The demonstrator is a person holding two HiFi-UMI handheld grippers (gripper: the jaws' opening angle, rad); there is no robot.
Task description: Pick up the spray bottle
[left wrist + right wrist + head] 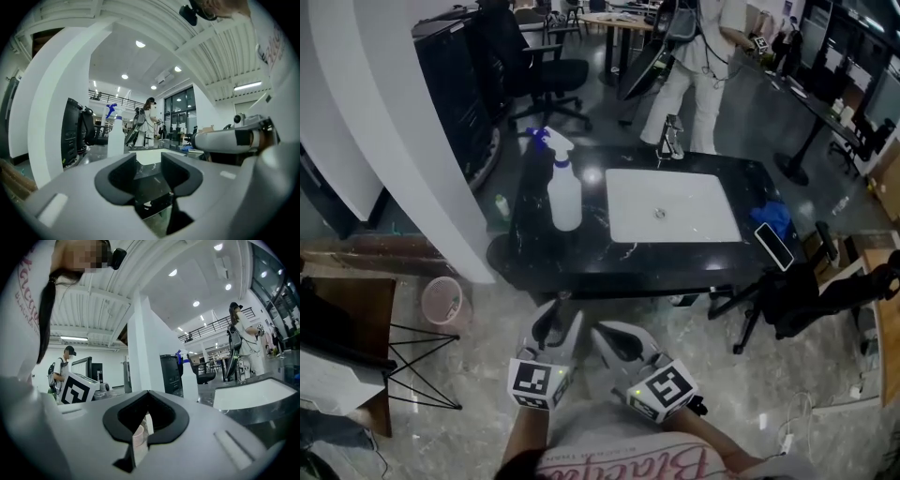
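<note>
A white spray bottle (564, 192) with a blue trigger head stands upright on the left part of the black table (544, 253). Both grippers hang low in the head view, well short of the table's near edge. My left gripper (555, 323) has its jaws a little apart, with nothing between them. In the left gripper view the bottle (115, 136) rises far off, left of the gap of the left gripper (148, 161). My right gripper (614, 339) is shut and empty. The right gripper view has the bottle (190, 380) to the right of the right gripper (148, 394).
A white sink basin (670, 204) with a faucet (672, 141) fills the table's middle. A blue cloth (773, 217) and a phone (774, 246) lie at its right end. A white pillar (422, 122) and a pink bin (442, 300) stand left. A person (694, 66) stands behind the table.
</note>
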